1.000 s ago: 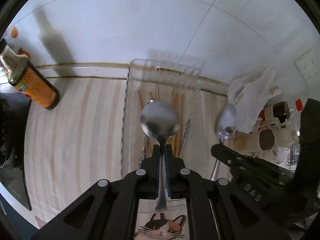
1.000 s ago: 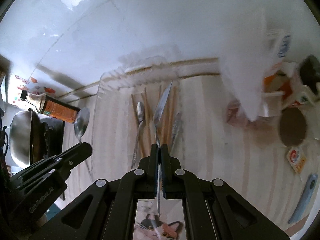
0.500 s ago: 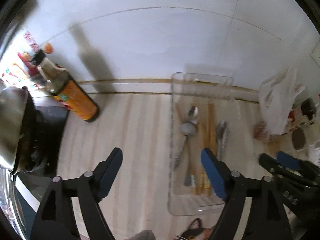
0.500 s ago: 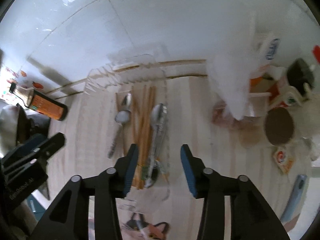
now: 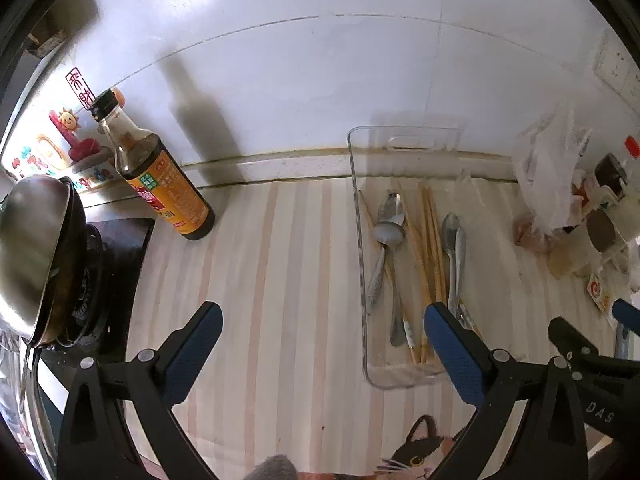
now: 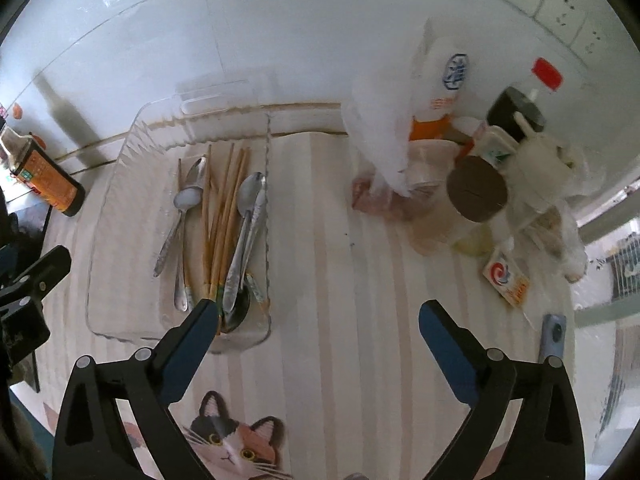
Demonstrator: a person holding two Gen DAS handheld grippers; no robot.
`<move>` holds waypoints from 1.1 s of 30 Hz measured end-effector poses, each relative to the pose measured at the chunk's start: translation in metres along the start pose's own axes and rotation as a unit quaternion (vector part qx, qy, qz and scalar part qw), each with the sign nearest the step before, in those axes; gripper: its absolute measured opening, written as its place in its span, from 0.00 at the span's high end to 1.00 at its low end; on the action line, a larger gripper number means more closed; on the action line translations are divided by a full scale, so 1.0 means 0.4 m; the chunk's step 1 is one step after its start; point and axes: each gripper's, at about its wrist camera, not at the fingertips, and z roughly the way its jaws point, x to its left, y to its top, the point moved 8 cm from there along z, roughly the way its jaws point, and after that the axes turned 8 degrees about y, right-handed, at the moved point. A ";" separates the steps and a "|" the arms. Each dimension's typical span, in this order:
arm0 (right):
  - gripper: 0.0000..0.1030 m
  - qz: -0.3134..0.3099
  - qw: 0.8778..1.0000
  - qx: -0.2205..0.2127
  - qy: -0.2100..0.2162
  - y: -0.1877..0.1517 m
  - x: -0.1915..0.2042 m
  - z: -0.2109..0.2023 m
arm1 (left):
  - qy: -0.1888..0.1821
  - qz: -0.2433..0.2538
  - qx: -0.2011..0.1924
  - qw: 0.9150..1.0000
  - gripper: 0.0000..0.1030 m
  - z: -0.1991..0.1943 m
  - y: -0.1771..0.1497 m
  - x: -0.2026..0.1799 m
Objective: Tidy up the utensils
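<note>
The spoons (image 6: pixel 188 200) and chopsticks (image 6: pixel 222 216) lie in the clear tray (image 6: pixel 120 184) on the striped tabletop (image 5: pixel 280 280). Both the left tongs (image 5: pixel 320 332) and right tongs (image 6: pixel 318 320) have just been opening; they stand wide, nothing between them.

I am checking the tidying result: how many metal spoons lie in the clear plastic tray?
4. Left of the wooden chopsticks, one metal spoon overlaps another; right of them, two more lie close together. All are inside the clear plastic tray. The pile may hide another.
</note>
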 end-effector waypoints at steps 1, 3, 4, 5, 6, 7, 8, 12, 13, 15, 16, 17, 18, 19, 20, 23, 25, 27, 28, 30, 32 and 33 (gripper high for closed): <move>0.00 0.001 1.000 -0.006 -0.005 -0.003 -0.001 -0.010 | -0.001 0.002 -0.004 1.000 0.00 -0.010 -0.003 0.001; 0.00 0.001 1.000 -0.020 -0.012 -0.008 0.001 -0.032 | 0.000 0.005 -0.012 1.000 0.00 -0.030 -0.011 0.006; 0.00 0.002 0.999 -0.029 -0.016 -0.011 0.001 -0.047 | 0.001 0.004 -0.015 1.000 0.00 -0.043 -0.016 0.009; 0.00 0.003 0.999 -0.037 -0.018 -0.016 0.002 -0.063 | 0.002 0.001 -0.019 1.000 0.00 -0.058 -0.021 0.015; 0.00 0.003 0.999 -0.043 -0.019 -0.020 0.002 -0.077 | 0.001 -0.001 -0.022 1.000 0.00 -0.071 -0.025 0.019; 0.00 0.003 0.999 -0.049 -0.018 -0.025 0.004 -0.092 | 0.001 -0.004 -0.027 1.000 0.00 -0.089 -0.030 0.023; 0.00 0.003 0.998 -0.057 -0.016 -0.034 0.003 -0.114 | 0.002 -0.007 -0.033 0.999 0.00 -0.111 -0.036 0.026; 0.00 -0.005 0.996 -0.089 -0.009 -0.064 0.008 -0.198 | 0.000 -0.017 -0.063 0.998 0.00 -0.204 -0.069 0.038; 0.00 -0.007 0.995 -0.101 -0.009 -0.074 0.007 -0.227 | -0.001 -0.021 -0.072 0.997 0.00 -0.237 -0.082 0.040; 0.00 -0.010 0.992 -0.123 -0.012 -0.093 0.005 -0.286 | -0.004 -0.027 -0.083 0.996 0.00 -0.287 -0.103 0.045; 0.00 -0.010 0.991 -0.134 -0.011 -0.105 0.002 -0.318 | -0.005 -0.031 -0.090 0.995 0.00 -0.317 -0.116 0.049; 0.00 -0.010 0.990 -0.142 -0.011 -0.115 -0.002 -0.343 | -0.007 -0.035 -0.099 0.995 0.00 -0.350 -0.131 0.052; 0.00 -0.010 0.988 -0.151 -0.011 -0.129 -0.006 -0.373 | -0.007 -0.037 -0.105 0.994 0.00 -0.373 -0.140 0.055; 0.00 -0.011 0.987 -0.162 -0.010 -0.145 -0.011 -0.408 | -0.006 -0.040 -0.113 0.993 0.00 -0.408 -0.155 0.058; 0.00 -0.012 0.985 -0.170 -0.010 -0.158 -0.014 -0.433 | -0.006 -0.041 -0.118 0.992 0.00 -0.429 -0.165 0.062; 0.00 -0.021 0.981 -0.191 -0.007 -0.211 -0.018 -0.522 | -0.006 -0.051 -0.137 0.989 0.00 -0.511 -0.201 0.077; 0.00 -0.026 0.979 -0.202 -0.006 -0.239 -0.022 -0.568 | -0.003 -0.056 -0.151 0.987 0.00 -0.564 -0.230 0.089; 0.00 -0.029 0.976 -0.215 -0.005 -0.271 -0.025 -0.619 | -0.001 -0.062 -0.162 0.985 0.00 -0.604 -0.250 0.100; 0.00 -0.029 0.975 -0.220 -0.004 -0.286 -0.026 -0.640 | 0.001 -0.065 -0.168 0.984 0.00 -0.627 -0.263 0.105; 0.00 -0.031 0.972 -0.232 -0.003 -0.315 -0.027 -0.685 | 0.001 -0.069 -0.174 0.982 0.00 -0.653 -0.286 0.110; 0.00 -0.031 0.970 -0.241 -0.001 -0.341 -0.027 -0.717 | 0.004 -0.072 -0.178 0.981 0.00 -0.679 -0.308 0.116; 0.00 -0.031 0.969 -0.244 0.002 -0.354 -0.026 -0.732 | 0.006 -0.073 -0.179 0.981 0.00 -0.691 -0.317 0.119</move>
